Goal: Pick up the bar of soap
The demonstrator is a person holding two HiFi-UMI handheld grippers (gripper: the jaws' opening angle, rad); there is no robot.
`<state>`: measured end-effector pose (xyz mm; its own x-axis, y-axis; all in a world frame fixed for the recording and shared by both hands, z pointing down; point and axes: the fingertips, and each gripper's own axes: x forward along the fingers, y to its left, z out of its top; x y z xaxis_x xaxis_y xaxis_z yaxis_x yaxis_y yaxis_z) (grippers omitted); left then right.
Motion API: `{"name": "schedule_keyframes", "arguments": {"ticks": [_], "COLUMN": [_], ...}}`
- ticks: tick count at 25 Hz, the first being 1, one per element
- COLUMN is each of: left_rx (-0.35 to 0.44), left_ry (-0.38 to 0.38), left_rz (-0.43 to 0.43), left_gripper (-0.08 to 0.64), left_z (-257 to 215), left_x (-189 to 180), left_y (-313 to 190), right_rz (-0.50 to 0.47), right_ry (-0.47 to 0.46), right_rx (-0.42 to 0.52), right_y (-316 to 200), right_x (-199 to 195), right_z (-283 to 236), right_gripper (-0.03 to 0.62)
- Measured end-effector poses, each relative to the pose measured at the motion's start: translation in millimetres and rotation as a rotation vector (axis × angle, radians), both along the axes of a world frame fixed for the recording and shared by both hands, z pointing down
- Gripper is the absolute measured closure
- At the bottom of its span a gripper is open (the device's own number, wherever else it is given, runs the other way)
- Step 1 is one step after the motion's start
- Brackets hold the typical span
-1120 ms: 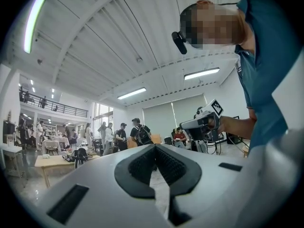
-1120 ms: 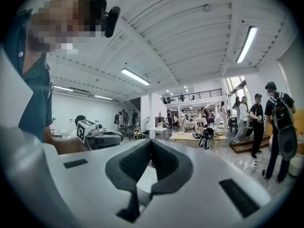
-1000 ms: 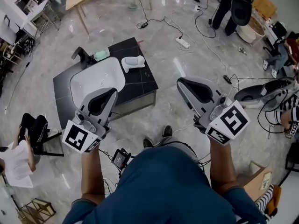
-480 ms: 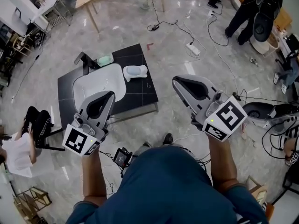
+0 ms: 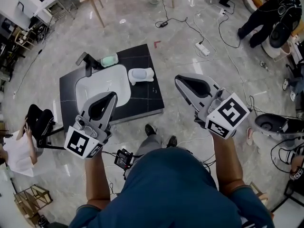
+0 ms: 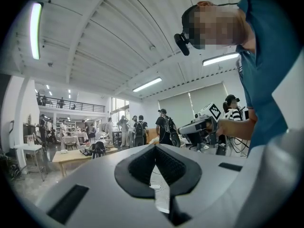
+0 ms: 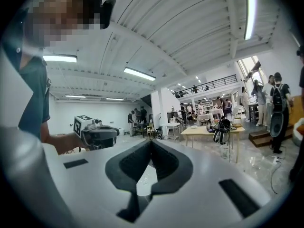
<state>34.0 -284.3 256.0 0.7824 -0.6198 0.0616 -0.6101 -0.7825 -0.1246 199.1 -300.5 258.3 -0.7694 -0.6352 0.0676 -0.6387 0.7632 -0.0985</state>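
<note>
Holds left gripper (image 5: pixel 111 97) and right gripper (image 5: pixel 180 81) level, jaws together, empty: likely just approaching pale green soap (image 5: pixel 109 60) beside sink (image 5: pixel 102 82).

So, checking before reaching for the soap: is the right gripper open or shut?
Shut. In its own view, the right gripper has its jaw tips together, with nothing between them.
</note>
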Motion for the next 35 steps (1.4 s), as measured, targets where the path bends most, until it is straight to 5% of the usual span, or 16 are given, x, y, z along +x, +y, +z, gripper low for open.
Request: {"name": "schedule_keyframes", "arguments": {"ticks": [17, 35], "left_rx": [-0.013, -0.088], "left_ry": [0.053, 0.071], "left_rz": [0.096, -0.015], "left_gripper": [0.557, 0.557], "left_z": [15, 47], "left_x": [-60, -95], "left_y": [-110, -146], "right_rz": [0.058, -0.139], "right_ry": [0.049, 0.145], "right_rx": [-0.083, -0.247], "right_y": [-101, -165], "right_x": [-76, -132], "right_z": [43, 159], "right_gripper": [0.577, 0.577]}}
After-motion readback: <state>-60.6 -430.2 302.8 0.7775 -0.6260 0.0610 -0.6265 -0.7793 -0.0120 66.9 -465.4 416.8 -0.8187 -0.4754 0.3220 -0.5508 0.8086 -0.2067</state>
